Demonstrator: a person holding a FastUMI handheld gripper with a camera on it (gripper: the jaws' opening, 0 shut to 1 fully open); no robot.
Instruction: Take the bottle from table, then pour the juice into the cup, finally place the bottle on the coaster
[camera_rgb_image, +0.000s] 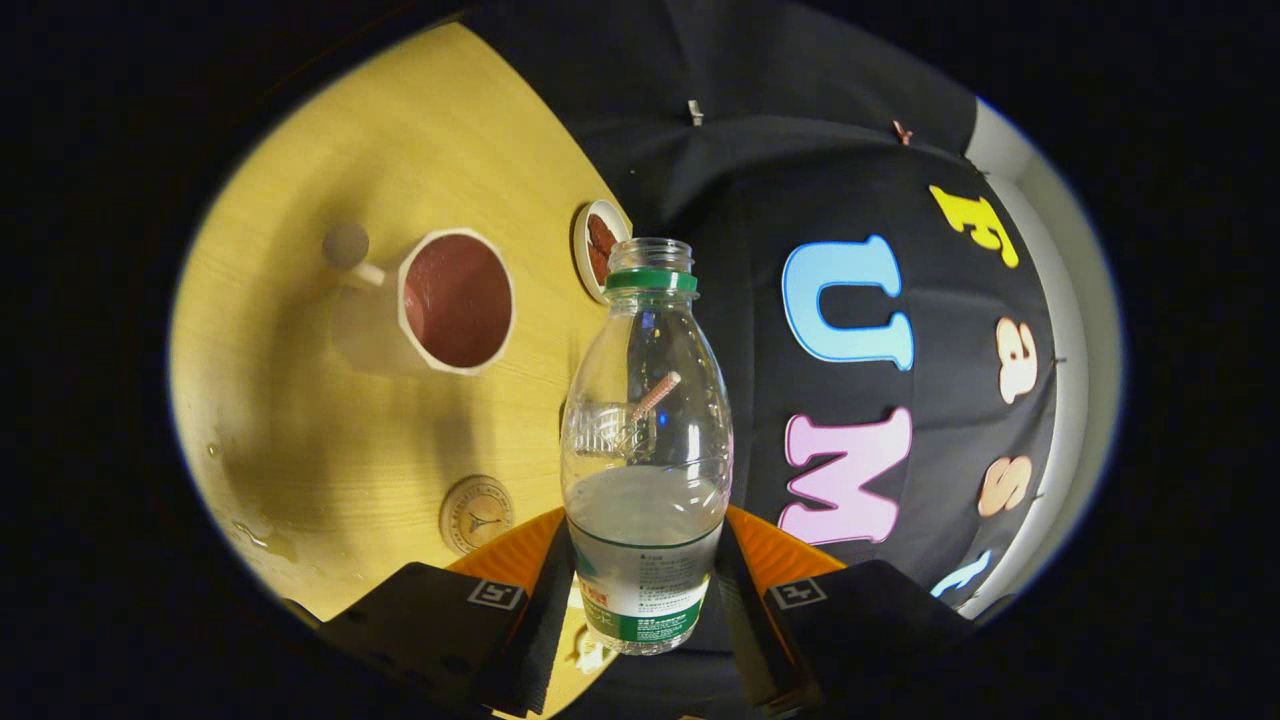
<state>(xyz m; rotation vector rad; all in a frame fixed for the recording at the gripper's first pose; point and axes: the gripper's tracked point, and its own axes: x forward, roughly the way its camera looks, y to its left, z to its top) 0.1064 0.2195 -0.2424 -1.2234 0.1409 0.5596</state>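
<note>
Gripper (645, 590) of mine clamped on the bottle (646, 450), both fingers pressed vs. its labelled lower body, lifted off the table (330, 470).

Bottle's clear plastic, rounded shoulders, green neck ring, cap off, approx. half full of cloudy liquid. White cup (440, 305) w/ angular rim, side handle and reddish inside sits beyond the fingers on the table. Round wood-look coaster (477, 514) w/ stamped emblem lies just ahead of my left finger. Small round dish (600, 248) near table edge. Table's pale wood grain, a few wet drops; black cloth wall behind.
</note>
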